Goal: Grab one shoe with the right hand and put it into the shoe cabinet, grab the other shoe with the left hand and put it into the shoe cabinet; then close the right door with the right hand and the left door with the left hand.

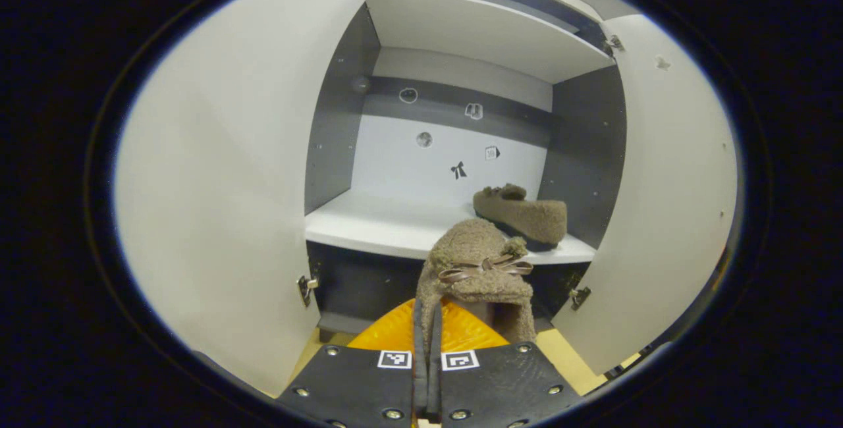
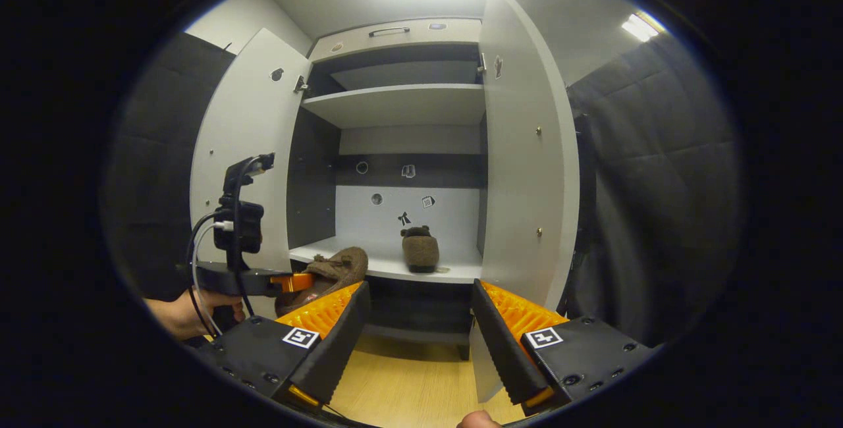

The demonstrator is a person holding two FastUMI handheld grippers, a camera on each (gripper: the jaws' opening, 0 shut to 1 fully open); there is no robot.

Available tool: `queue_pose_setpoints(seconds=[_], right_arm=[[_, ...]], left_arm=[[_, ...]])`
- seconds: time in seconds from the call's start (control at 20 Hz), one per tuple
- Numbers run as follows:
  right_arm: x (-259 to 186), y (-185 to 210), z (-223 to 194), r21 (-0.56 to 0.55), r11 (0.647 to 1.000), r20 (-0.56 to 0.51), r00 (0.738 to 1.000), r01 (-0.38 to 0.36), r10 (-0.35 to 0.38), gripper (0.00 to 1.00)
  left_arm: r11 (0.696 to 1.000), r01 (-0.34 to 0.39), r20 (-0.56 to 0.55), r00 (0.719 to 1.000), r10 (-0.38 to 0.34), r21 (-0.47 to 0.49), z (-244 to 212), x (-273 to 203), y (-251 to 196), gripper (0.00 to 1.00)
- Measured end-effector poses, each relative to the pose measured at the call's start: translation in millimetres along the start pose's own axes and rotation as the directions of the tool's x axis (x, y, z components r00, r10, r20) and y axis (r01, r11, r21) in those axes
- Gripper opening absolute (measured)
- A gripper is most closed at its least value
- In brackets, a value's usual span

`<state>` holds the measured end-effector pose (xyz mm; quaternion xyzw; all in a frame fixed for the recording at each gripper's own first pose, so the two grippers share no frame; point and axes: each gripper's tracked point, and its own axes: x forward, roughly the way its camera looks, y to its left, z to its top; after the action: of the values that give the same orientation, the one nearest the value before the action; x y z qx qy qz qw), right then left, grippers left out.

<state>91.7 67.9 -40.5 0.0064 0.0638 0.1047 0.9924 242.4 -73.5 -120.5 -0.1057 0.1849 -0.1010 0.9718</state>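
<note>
One shoe [image 1: 523, 215] already sits on the lower shelf [image 1: 369, 224] of the shoe cabinet [image 2: 402, 95], toward its right side, so the right hand's half of the loading looks done. The right tongs [image 2: 418, 322] stand wide apart with nothing between them, held back from the cabinet over the wooden floor [image 2: 408, 388].

The second shoe [image 1: 477, 270] is clamped by its heel edge in the left tongs [image 1: 427, 375], which are pinched nearly closed on it, toe pointing at the shelf. In the right gripper view this shoe [image 2: 332, 270] hangs at the shelf's front left corner (whether it touches the edge is hard to tell), carried by the left tongs [image 2: 293, 281] and a hand [image 2: 188, 313].

Left to do, by my reading: set this shoe down beside the first, let go, then shut the right door [image 2: 527, 164] and the left door [image 2: 247, 151], both wide open.
</note>
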Motion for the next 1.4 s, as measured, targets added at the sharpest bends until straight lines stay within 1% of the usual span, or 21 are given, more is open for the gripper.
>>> queue_pose_setpoints(seconds=[0.1,0.2,0.35,0.65,0.8,0.85,0.9,1.0,1.1,1.2,1.3,1.35,1.4], right_arm=[[-2.0,-2.5,-1.5,0.0,1.0,-0.002,1.0,0.012,-0.012,0.96],[-4.1,-4.6,-3.6,-0.003,1.0,-0.007,1.0,0.026,-0.026,0.98],[-3.7,-6.4,-5.4,0.001,0.999,-0.01,0.999,0.046,-0.046,0.96],[1.1,-12.3,-12.6,-0.004,0.996,-0.031,0.996,0.088,-0.088,0.98],[3.1,-15.2,-16.1,0.001,0.994,-0.044,0.993,0.109,-0.109,0.98],[3.8,-15.8,-17.1,0.003,0.993,-0.047,0.992,0.115,-0.115,0.98],[4.7,-17.0,-17.5,0.005,0.993,-0.049,0.991,0.122,-0.122,0.96],[5.7,-18.6,-18.0,0.002,0.991,-0.051,0.99,0.131,-0.13,0.98],[7.2,-20.1,-18.2,-0.002,0.991,-0.053,0.989,0.137,-0.137,0.96],[7.7,-22.2,-18.7,0.002,0.99,-0.056,0.989,0.141,-0.14,0.98],[7.2,-23.7,-17.1,0.009,0.99,-0.054,0.989,0.142,-0.141,0.98],[6.4,-24.4,-15.9,0.011,0.99,-0.051,0.989,0.142,-0.141,0.96],[4.6,-25.1,-15.0,0.013,0.99,-0.048,0.989,0.14,-0.139,0.96]], left_arm=[[1.0,-0.006,0.03,1.0,0.006,-0.009,23.7,17.1,2.0,0.01],[1.0,-0.013,0.058,0.998,0.013,-0.012,47.3,35.3,5.5,0.01],[1.0,-0.018,0.094,0.995,0.019,-0.017,74.3,61.6,10.1,0.01],[0.999,-0.035,0.101,0.994,0.038,-0.03,100.1,119.5,19.2,0.01],[0.999,-0.046,0.097,0.994,0.048,-0.024,105.0,150.5,22.9,0.01],[0.998,-0.05,0.094,0.994,0.053,-0.027,105.9,159.8,24.9,0.0],[0.998,-0.055,0.085,0.995,0.058,-0.029,105.1,169.9,26.9,0.01],[0.997,-0.068,0.058,0.996,0.069,-0.023,99.6,184.1,32.2,0.01],[0.997,-0.075,0.036,0.997,0.075,-0.013,94.4,193.4,33.5,0.01],[0.996,-0.092,0.026,0.995,0.091,0.013,91.8,199.7,36.2,0.01],[0.995,-0.097,0.036,0.995,0.096,0.039,94.7,201.5,35.0,0.02],[0.992,-0.115,0.047,0.993,0.112,0.049,98.8,198.8,39.0,0.1],[0.993,-0.113,0.069,0.992,0.109,0.047,104.2,199.5,39.1,0.24]])
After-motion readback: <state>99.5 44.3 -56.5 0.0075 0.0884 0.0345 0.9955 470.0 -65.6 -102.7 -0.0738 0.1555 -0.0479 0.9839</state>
